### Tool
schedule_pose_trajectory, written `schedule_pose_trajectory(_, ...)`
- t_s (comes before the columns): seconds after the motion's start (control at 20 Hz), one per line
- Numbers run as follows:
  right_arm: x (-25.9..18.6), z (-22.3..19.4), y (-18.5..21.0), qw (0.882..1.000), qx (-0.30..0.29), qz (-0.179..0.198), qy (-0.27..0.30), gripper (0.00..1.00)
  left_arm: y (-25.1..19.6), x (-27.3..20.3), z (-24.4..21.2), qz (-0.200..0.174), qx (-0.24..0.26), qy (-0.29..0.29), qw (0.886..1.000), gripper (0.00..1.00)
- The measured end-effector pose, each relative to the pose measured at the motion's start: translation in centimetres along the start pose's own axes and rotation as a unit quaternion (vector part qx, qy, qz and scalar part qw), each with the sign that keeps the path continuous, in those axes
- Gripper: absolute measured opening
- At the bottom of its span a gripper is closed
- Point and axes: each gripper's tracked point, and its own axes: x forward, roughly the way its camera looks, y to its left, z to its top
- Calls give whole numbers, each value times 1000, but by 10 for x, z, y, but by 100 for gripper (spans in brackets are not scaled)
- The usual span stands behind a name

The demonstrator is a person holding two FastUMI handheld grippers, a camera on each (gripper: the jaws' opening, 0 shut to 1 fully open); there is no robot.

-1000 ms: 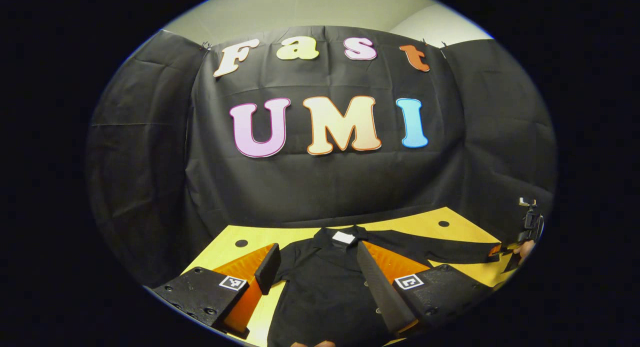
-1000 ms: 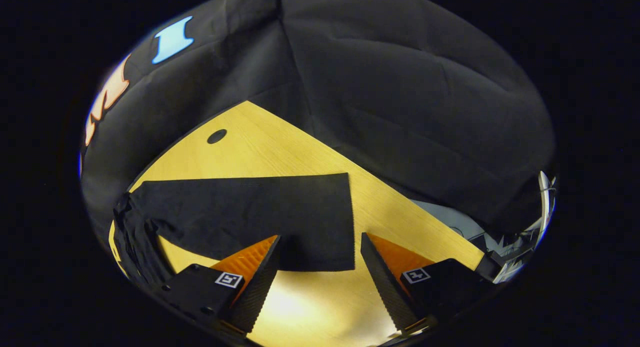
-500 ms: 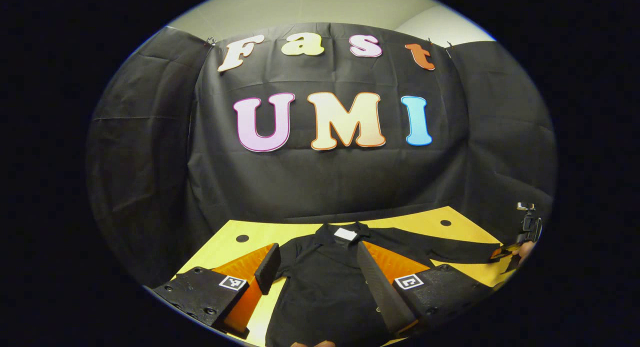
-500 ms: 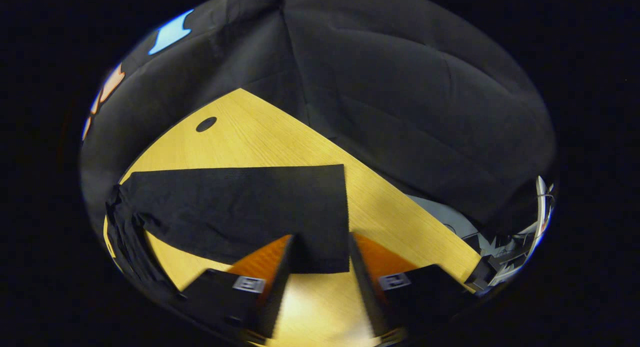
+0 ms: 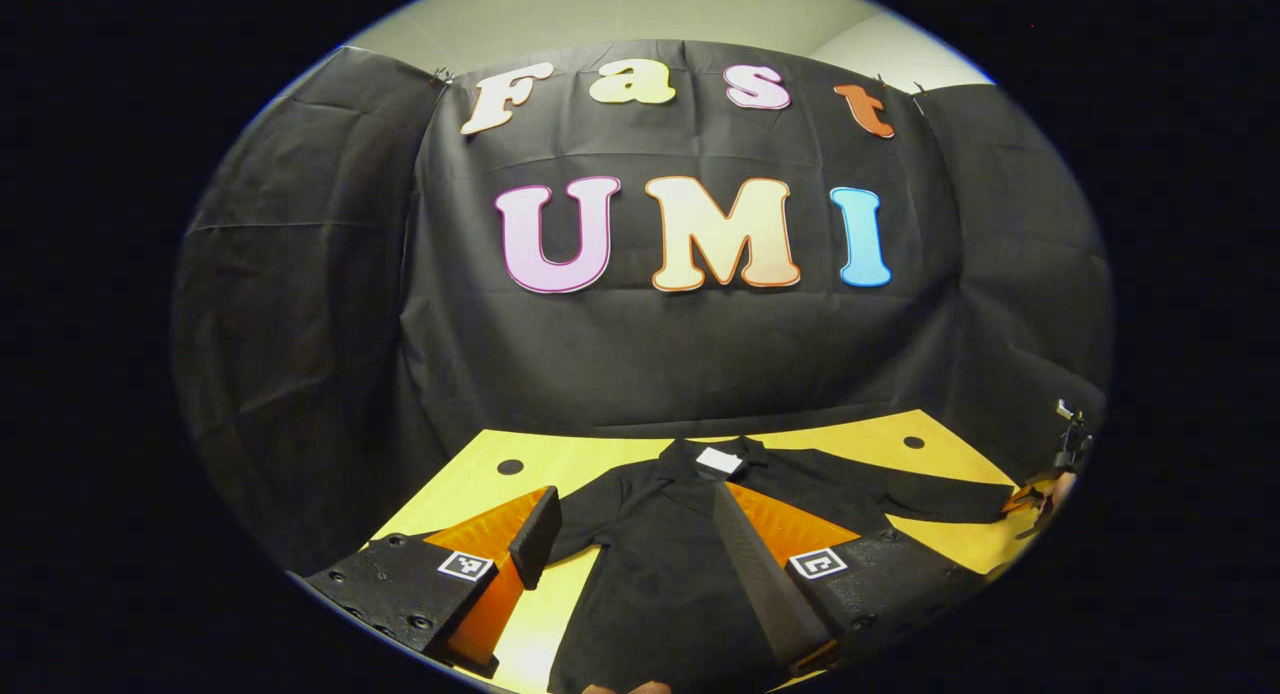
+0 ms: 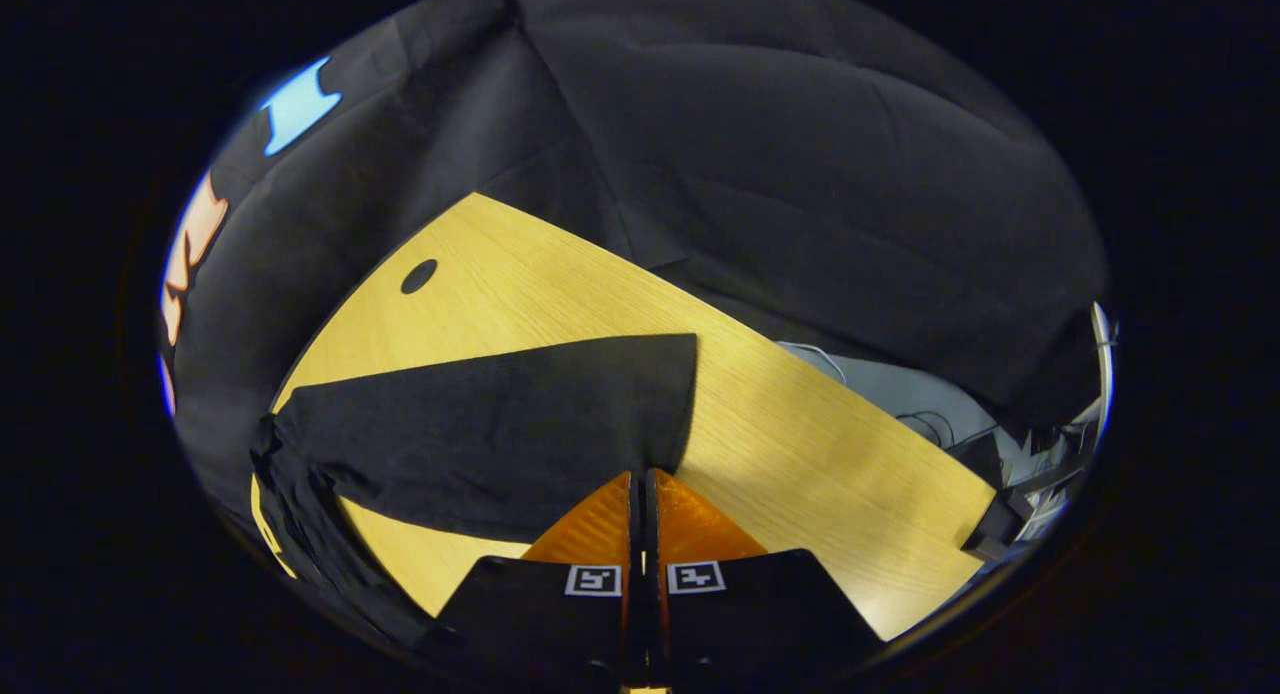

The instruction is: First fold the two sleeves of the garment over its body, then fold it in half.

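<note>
On the yellow wooden table [image 5: 480, 484] a black garment [image 5: 660, 564] lies spread flat, collar and white neck label [image 5: 719, 461] toward the booth wall. In the left gripper view the left gripper [image 5: 630, 549] hangs above the garment's body, its fingers wide apart and holding nothing, as they were a second ago; the shirt now sits slightly further right between them. One sleeve [image 5: 930, 496] stretches out to the right, where the other gripper and a hand [image 5: 1050, 494] meet its cuff at the edge of that view. In the right gripper view the right gripper [image 6: 643, 494] has closed: a second ago its fingers stood apart on either side of the sleeve's [image 6: 500, 424] near cuff corner, and now they are pressed together on that corner, the cloth there lifting slightly off the table [image 6: 800, 444].
</note>
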Motion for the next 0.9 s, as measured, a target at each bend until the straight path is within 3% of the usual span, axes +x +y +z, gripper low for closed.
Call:
schedule_pose_trajectory(0.1,-13,10,18,999,-29,18,-14,3,6,1,2,3,2,-4,1000,92)
schedule_pose_trajectory(0.4,-47,21,130,990,-101,93,-44,3,37,2,-2,21,-7,-6,1000,92)
schedule_pose_trajectory(0.65,-92,-3,244,970,-164,176,-47,3,72,-1,-9,43,-16,-5,999,92)
schedule_pose_trajectory(0.9,-122,-46,355,940,-228,252,-36,3,117,-4,-17,71,-20,-2,997,92)
